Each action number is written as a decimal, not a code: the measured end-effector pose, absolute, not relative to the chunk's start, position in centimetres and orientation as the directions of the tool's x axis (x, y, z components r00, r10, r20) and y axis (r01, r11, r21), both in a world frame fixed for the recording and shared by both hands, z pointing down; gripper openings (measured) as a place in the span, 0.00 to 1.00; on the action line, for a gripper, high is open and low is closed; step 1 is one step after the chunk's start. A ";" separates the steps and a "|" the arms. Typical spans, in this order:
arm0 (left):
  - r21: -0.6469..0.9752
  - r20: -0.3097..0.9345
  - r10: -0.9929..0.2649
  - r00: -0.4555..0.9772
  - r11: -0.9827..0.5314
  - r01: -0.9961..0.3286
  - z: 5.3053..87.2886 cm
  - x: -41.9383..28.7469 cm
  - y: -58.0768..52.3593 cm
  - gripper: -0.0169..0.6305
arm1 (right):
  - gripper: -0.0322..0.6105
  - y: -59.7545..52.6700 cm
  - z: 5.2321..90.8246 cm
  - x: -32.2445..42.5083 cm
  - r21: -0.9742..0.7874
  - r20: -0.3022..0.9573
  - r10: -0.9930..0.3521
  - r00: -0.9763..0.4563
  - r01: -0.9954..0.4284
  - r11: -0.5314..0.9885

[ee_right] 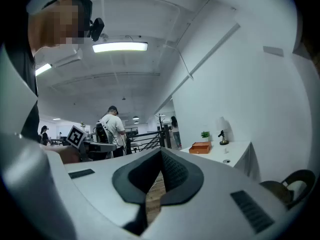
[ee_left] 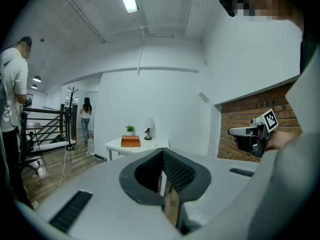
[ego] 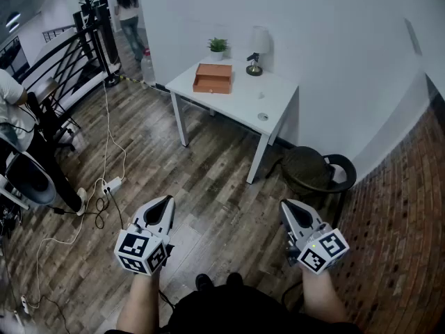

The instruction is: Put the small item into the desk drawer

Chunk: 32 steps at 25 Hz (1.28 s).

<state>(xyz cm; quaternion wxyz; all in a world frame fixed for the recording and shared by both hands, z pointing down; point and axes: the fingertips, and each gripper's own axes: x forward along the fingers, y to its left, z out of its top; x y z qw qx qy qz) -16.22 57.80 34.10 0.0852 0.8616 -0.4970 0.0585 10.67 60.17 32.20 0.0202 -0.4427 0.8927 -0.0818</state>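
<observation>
A white desk (ego: pixel 240 103) stands against the far wall, well ahead of both grippers. On it sits a small orange-brown drawer box (ego: pixel 213 78), which looks closed. A small round grey item (ego: pixel 263 117) lies near the desk's front right corner. My left gripper (ego: pixel 167 201) and right gripper (ego: pixel 286 204) hang side by side over the wooden floor, both shut with nothing between the jaws. The left gripper view shows the drawer box (ee_left: pixel 130 141) far beyond the shut jaws of the left gripper (ee_left: pixel 163 154). The right gripper view shows the drawer box (ee_right: pixel 200 148) and the item (ee_right: pixel 227 161) past the right gripper (ee_right: pixel 161 151).
A lamp (ego: pixel 257 47) and a potted plant (ego: pixel 217 46) stand at the desk's back. A black round chair (ego: pixel 314 169) sits right of the desk by a brick wall (ego: pixel 410 186). Cables and a power strip (ego: pixel 111 184) lie at left. A person (ego: pixel 128 5) stands far back.
</observation>
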 end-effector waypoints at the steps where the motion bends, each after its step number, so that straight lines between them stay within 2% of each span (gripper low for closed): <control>1: 0.088 0.187 -0.847 0.498 -0.491 -0.867 34.2 -16.0 57.9 0.04 | 0.04 60.3 32.2 10.8 -0.162 0.037 -0.792 -0.609 -0.786 0.597; 15: 0.088 0.205 -0.838 0.506 -0.499 -0.862 34.2 -13.7 58.4 0.04 | 0.04 60.7 32.1 12.6 -0.175 0.030 -0.791 -0.611 -0.783 0.598; 20: 0.082 0.207 -0.835 0.511 -0.505 -0.859 33.8 -11.6 58.3 0.04 | 0.04 61.2 31.8 14.5 -0.217 -0.010 -0.777 -0.629 -0.757 0.616; 32: 0.054 0.162 -0.851 0.500 -0.498 -0.866 32.6 -6.8 57.7 0.04 | 0.04 61.7 32.2 19.3 -0.182 0.003 -0.793 -0.609 -0.780 0.598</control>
